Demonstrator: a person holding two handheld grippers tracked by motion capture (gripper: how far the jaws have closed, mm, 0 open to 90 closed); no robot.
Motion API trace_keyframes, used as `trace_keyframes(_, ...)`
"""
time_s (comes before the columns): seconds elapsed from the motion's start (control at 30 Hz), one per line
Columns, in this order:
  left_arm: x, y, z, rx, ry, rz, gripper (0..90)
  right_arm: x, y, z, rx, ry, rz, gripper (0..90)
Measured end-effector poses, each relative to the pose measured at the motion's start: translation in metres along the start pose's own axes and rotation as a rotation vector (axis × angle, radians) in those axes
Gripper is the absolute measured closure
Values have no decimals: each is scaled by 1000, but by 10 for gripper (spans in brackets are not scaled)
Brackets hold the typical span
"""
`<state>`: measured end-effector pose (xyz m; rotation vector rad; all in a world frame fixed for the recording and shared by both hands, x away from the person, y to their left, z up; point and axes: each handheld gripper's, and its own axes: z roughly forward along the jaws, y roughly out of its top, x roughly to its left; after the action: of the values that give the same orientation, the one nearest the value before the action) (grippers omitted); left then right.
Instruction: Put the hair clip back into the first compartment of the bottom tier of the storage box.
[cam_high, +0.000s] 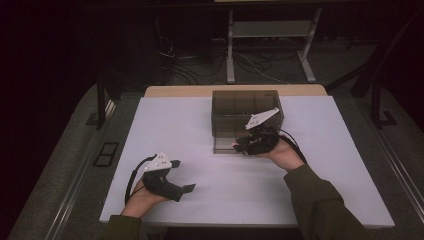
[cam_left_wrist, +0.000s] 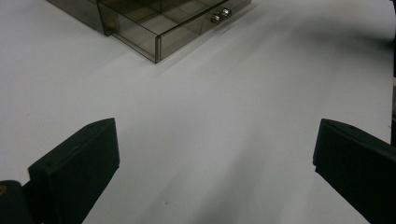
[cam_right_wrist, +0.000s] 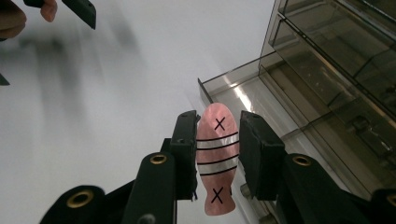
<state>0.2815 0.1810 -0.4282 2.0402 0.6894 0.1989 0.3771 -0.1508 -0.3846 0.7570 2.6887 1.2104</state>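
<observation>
Left gripper (cam_high: 187, 188) low over white table (cam_high: 175, 125), jaws wide apart, nothing between them; smoky translucent plastic drawer box (cam_left_wrist: 140, 23) well ahead of it, bottom drawer pulled out. Right gripper (cam_right_wrist: 217, 140) clamped on pink fish-shaped piece (cam_right_wrist: 216, 158) with black stripes and two X marks, jaws pressing its sides. Open drawer (cam_right_wrist: 261, 102) just ahead and right of those jaws; box (cam_high: 246, 112) just beyond gripper.

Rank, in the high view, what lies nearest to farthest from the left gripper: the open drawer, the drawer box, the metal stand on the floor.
From the left gripper:
1. Open drawer, ahead to the right.
2. Smoky drawer box, just behind it.
3. Metal stand, on the floor beyond the table.
</observation>
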Motion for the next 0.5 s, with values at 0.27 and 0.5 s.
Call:
trace_keyframes(0.27, 0, 0, 0, 0, -1, 0, 0, -3, 5, 5, -2, -3, 4, 670)
trace_keyframes(0.5, -2, 1, 1, 2, -2, 4, 0, -6, 7, 8, -8, -9, 15, 669)
